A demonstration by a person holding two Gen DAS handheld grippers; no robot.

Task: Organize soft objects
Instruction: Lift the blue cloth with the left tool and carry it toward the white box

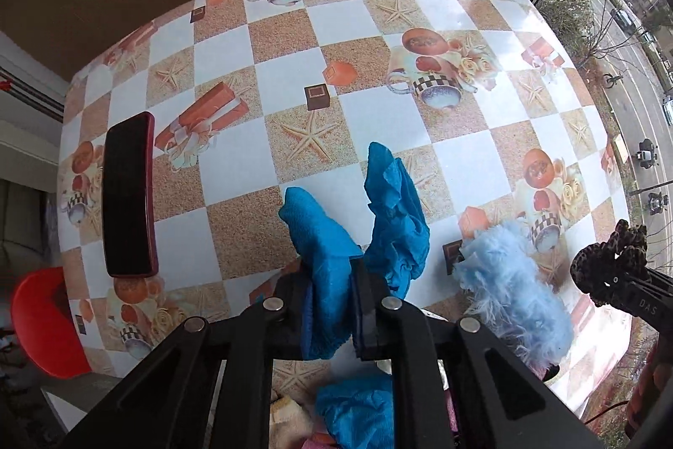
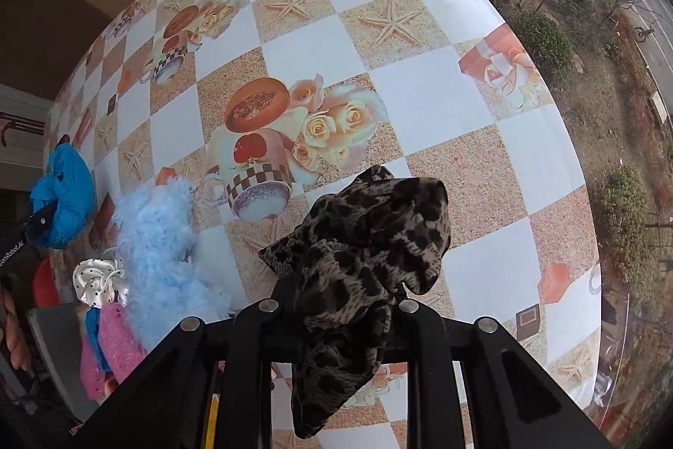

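Grippers over a checkered table (image 1: 378, 41), each holding cloth.
Left gripper (image 1: 330, 306) clamps a blue cloth (image 1: 395, 213); right gripper (image 2: 336, 327) clamps a leopard cloth (image 2: 370, 247).

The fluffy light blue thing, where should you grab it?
Probably pinch the fluffy scrunchie across one side of its ring, coming down from above. It lies flat on the table, and its fuzz squashes easily. Both grippers are full, though.

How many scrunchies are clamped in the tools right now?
2: a blue scrunchie in the left tool, a leopard-print scrunchie in the right tool. More soft items lie loose between them.
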